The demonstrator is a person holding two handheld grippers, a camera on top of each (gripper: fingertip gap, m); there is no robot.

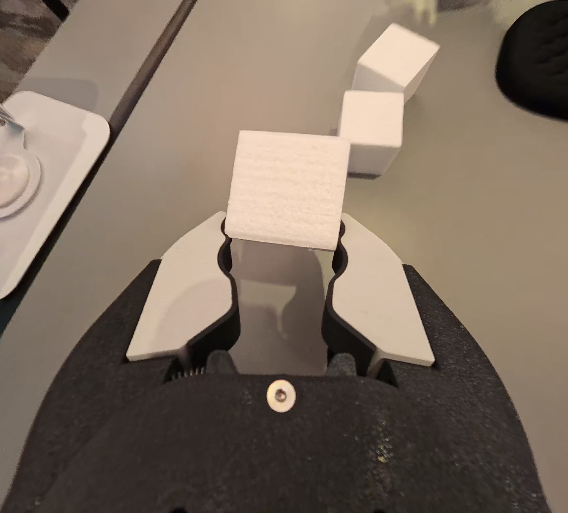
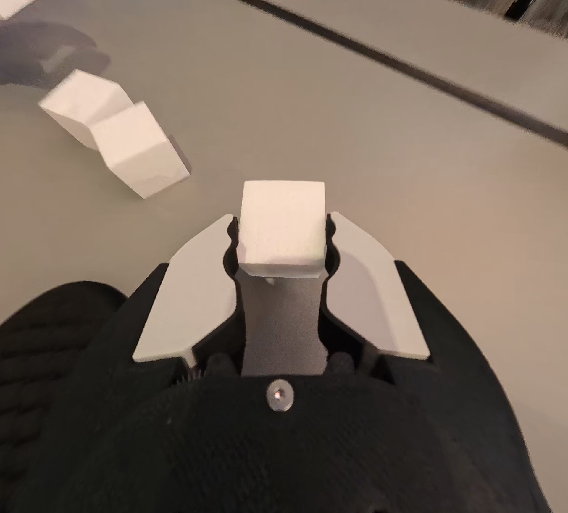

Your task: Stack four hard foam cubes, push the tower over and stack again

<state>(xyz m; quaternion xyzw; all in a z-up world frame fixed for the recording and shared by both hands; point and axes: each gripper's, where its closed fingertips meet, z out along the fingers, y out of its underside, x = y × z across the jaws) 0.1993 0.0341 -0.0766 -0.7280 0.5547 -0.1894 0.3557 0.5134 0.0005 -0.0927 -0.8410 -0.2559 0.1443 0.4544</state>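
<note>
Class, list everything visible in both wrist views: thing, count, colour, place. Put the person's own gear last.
Held foam cubes: two, white, one in each gripper.
Loose foam cubes: two, white, touching, on the table.
Table: one, grey, with a dark seam.
Tray: one, white, at the table's edge, holding a clear object.
Black object: one, at the left view's right edge.
Left gripper: shut on its cube.
Right gripper: shut on its cube.
</note>
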